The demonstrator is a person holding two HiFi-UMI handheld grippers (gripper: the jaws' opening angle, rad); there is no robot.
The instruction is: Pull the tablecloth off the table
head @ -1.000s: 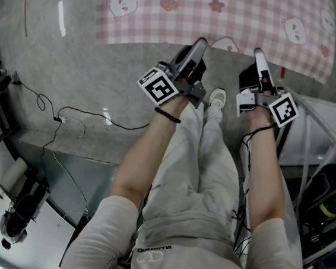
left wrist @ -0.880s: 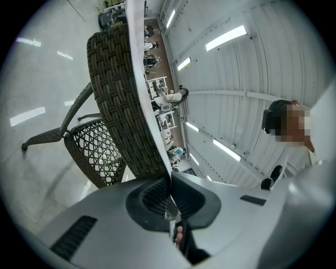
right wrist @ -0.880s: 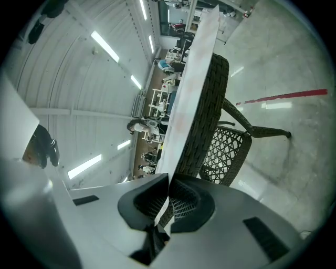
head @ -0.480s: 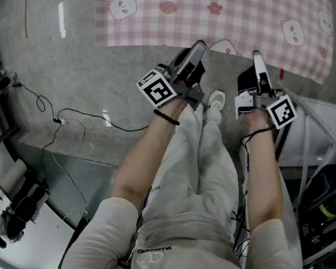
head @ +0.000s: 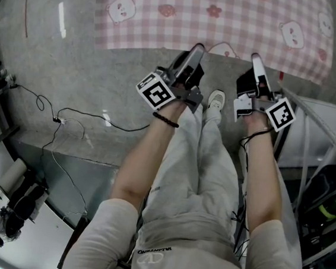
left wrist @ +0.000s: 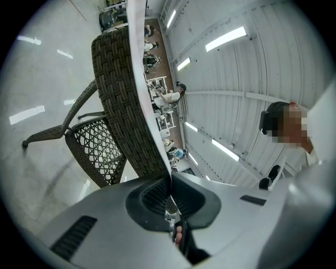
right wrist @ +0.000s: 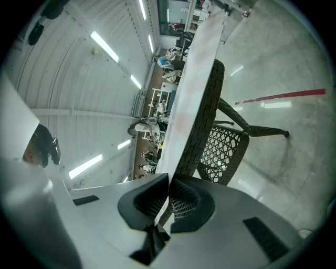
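Left gripper (head: 197, 47) and right gripper (head: 255, 57) each clamped shut on near hem of pink checked tablecloth (head: 228, 18). Cloth lay over wicker table (left wrist: 123, 105). Over last second, hem crept slightly toward person. Pull likely under way, cloth mostly on tabletop.

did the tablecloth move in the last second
Yes. The tablecloth slid slightly toward the person: in the head view its hem sits lower against the floor cable. The left tool and right tool are shut on it.
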